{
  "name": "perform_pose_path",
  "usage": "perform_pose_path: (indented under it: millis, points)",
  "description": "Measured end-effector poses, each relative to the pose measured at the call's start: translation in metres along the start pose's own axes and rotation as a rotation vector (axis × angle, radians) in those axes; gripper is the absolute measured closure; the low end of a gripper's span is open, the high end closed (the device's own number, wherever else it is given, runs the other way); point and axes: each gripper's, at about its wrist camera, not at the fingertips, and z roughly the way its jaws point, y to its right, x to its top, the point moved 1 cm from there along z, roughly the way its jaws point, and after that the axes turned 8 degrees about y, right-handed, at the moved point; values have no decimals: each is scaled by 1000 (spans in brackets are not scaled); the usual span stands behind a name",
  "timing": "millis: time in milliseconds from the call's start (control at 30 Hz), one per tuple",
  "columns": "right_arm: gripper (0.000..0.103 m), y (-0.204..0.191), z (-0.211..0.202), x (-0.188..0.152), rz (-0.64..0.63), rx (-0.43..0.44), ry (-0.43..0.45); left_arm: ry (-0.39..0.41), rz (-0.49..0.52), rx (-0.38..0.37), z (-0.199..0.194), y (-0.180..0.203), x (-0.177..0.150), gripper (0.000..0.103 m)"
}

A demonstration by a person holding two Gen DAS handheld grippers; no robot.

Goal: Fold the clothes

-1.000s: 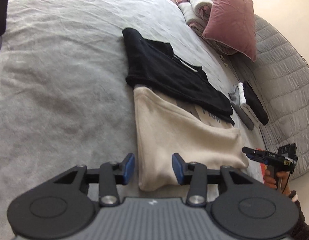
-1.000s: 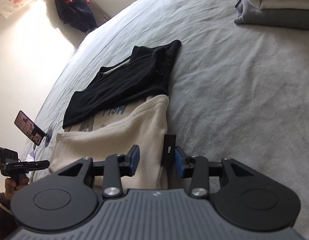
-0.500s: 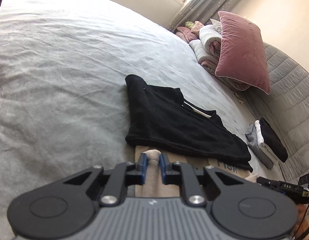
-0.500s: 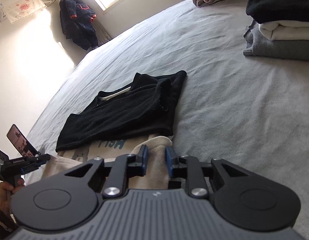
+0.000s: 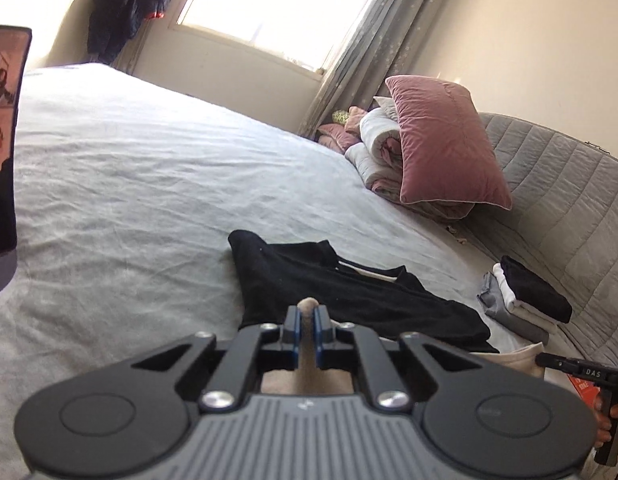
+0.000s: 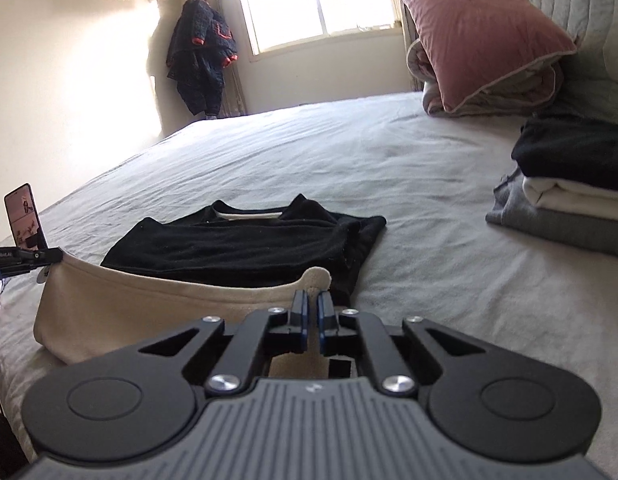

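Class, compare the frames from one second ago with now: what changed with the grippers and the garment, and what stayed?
Both the left gripper and right gripper closed on the beige garment and lifted its near edge. The black top and folded stack stayed put.

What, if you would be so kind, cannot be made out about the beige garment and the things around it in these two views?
- Left wrist view: most of the beige garment is hidden behind the left tool.
- Right wrist view: the pinched corner is partly hidden between the pads of the right tool.
- Both views: the black garment's near hem is covered by beige cloth.
- Right wrist view: the folded stack is cut off by the right edge.
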Motion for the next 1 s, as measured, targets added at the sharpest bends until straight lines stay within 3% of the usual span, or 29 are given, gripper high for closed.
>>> perform_pose_path:
  millis: [167,433,467,567,633,733,900,1000]
  points:
    - [97,-1,6,2,-37,-27,21,29,59,18,6,7,-1,96]
    - [96,6,48,-13,-85,-98,-116,-133,169,159,47,5,-22,93]
    - [89,6,51,-13,-92,-106,-125,-143,182,176,49,6,-24,89]
    - [88,-3,45,-9,-107,-120,-95,-105,202,212,42,16,-18,73]
    - [88,-17,45,-7,-127,-79,-86,-63,227,172,33,29,-13,73]
    - [88,-40,49,-6,-155,4,-88,-74,222,59,31,50,-13,73]
    - [88,-68,70,1,-206,134,-144,-200,217,-157,52,87,-31,74]
    - [74,-70,87,7,-218,195,-196,-271,228,-269,65,105,-46,75]
